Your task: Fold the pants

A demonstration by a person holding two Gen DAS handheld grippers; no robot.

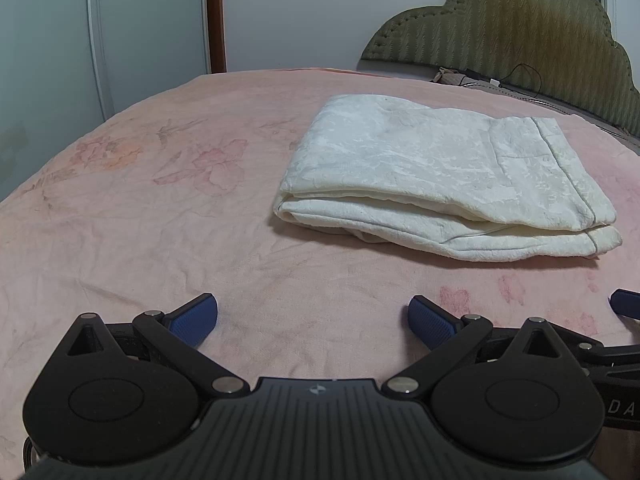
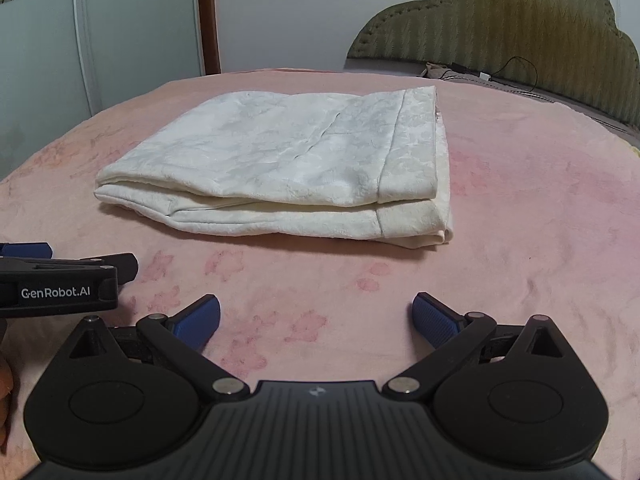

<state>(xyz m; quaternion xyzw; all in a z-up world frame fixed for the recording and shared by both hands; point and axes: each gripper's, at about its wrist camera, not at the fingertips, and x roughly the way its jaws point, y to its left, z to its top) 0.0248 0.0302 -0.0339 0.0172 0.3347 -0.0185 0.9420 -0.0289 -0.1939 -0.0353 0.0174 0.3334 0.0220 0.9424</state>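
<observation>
Nearest the left wrist camera, the left gripper [image 1: 313, 316] has its two blue-padded fingers [image 1: 194, 318] spread wide, with only bare pink sheet [image 1: 160, 240] between them; they pinch nothing and hang low over the cloth, though whether the tips touch it cannot be told. At the right wrist camera the right gripper [image 2: 316, 316] is set the same way: fingers splayed far apart, nothing between them, low over the floral-printed bed.

Folded into a thick, roughly rectangular bundle, the white pants [image 1: 440, 176] lie flat on the sheet, ahead of both grippers and well clear of either. In the left view the bundle sits to the right of centre, its stacked layers facing the camera. In the right view the pants [image 2: 288, 160] lie centred to left, and a wide hemmed band runs down their right end, with a crease crossing the top layer.

Each view catches something of the other tool. At the left view's right edge a blue pad tip of the right gripper pokes in. On the right view's left side the left gripper's black body appears side-on, lettered "GenRobot.AI", and a bit of the person's hand [image 2: 5, 392] shows at the lower left edge.

Beyond the bed stand an olive padded headboard [image 1: 520, 28], a black cable [image 1: 524, 80] at its foot, a pale wall and a frosted door [image 2: 120, 32] with flower decals.
</observation>
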